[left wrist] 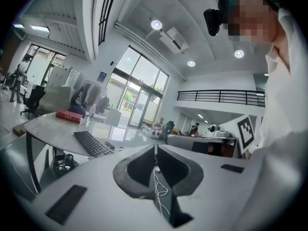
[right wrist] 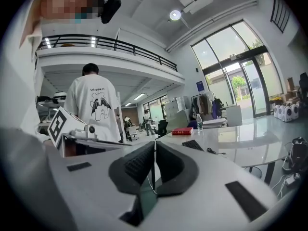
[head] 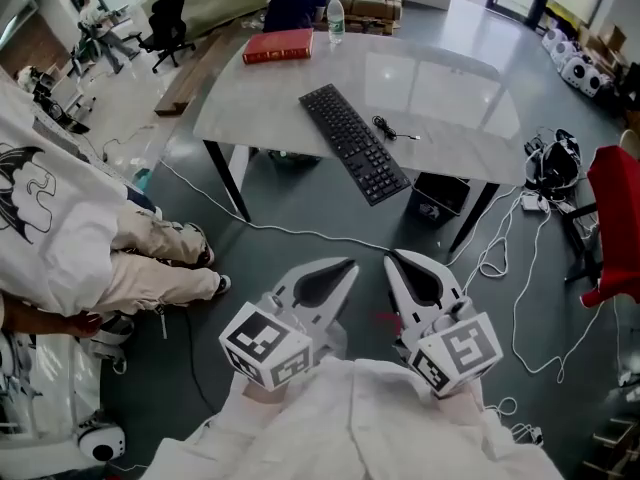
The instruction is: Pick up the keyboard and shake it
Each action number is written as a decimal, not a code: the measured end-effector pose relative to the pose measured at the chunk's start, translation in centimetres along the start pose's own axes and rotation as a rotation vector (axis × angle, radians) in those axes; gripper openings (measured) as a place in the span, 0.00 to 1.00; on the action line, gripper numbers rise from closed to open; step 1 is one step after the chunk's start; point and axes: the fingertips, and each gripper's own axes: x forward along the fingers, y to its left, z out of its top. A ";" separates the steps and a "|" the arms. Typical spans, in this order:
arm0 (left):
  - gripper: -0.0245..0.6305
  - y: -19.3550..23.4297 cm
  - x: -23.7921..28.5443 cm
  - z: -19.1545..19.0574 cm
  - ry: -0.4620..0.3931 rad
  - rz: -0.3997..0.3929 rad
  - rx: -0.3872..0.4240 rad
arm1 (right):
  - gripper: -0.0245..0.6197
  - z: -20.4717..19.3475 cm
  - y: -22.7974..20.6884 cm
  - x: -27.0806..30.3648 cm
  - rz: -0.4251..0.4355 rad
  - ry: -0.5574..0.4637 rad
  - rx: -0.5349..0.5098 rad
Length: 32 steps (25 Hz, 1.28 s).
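A black keyboard [head: 353, 141] lies slantwise on the pale grey table [head: 450, 98], its near end close to the front edge. It also shows small in the left gripper view as the keyboard [left wrist: 93, 143] and in the right gripper view as the keyboard [right wrist: 192, 145]. My left gripper [head: 348, 265] and right gripper [head: 392, 258] hang side by side over the dark floor, well short of the table. Both have their jaws pressed together with nothing between them.
A red book [head: 278, 45] and a water bottle [head: 336, 20] sit at the table's far side, a small black cable [head: 392, 130] beside the keyboard. A person in white [head: 60, 218] stands at left. White cables [head: 500, 248] trail on the floor; a red chair [head: 615, 218] stands right.
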 end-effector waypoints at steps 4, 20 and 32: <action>0.08 4.5 1.2 1.3 0.014 -0.028 0.002 | 0.09 0.8 -1.4 4.7 -0.038 -0.007 0.006; 0.08 14.7 4.2 3.1 0.094 -0.130 -0.019 | 0.09 0.8 -4.9 14.7 -0.169 0.026 0.055; 0.08 19.1 8.8 2.7 0.161 -0.154 -0.050 | 0.09 -0.4 -8.8 19.4 -0.177 0.066 0.103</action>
